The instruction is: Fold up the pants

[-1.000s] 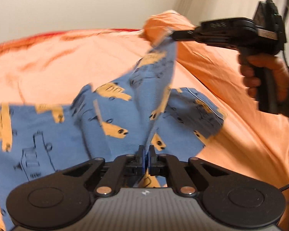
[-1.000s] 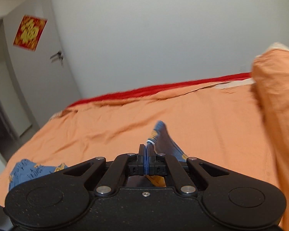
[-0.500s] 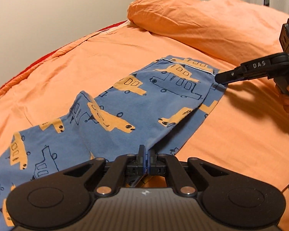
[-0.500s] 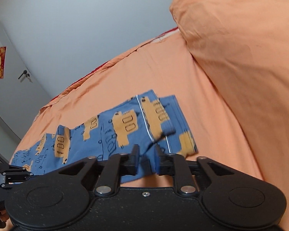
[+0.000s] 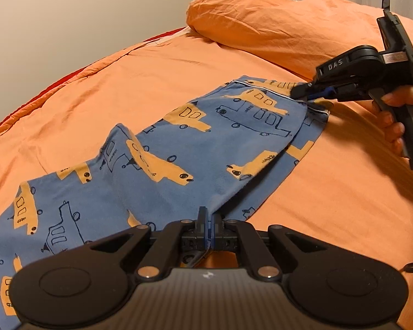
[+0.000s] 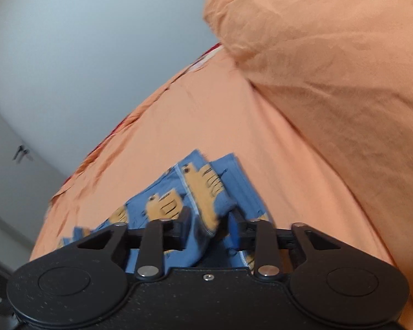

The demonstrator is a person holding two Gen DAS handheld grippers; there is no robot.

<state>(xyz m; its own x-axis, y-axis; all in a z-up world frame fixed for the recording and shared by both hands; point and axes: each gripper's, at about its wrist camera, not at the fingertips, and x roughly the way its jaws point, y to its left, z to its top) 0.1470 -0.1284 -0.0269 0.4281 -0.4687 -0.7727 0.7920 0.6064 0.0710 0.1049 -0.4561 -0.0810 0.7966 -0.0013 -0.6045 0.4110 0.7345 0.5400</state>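
The left gripper (image 5: 208,220), at the bottom centre of its own view, is clamped tight on a ridge of the blue pants (image 5: 179,148), pinching the near edge where one leg lies folded over the other; I judge this grip is an anchor, keeping the doubled layers together while the far end is dealt with. From there the pants run flat across the orange bedcover (image 5: 110,88), legs trailing to the lower left and waistband reaching the right of centre. At that waistband sits the right gripper (image 5: 298,93), held by a hand (image 5: 399,115) at the right edge. In its own view its jaws stand apart, with a bunched fold of waistband between them; whether the pads press on the cloth is hard to tell, but it looks released rather than gripped, probably to let the layer settle or to take a fresh hold. Beyond lie the orange pillow (image 5: 275,27) at the upper right and the pale wall (image 5: 68,13) at the upper left. A second ago the right gripper was shut on the cloth and carried it high, the fabric hanging taut between the two tools. Since then it has come down to the bed and let its jaws part, and the pants now lie spread out. The left grip has stayed shut throughout.
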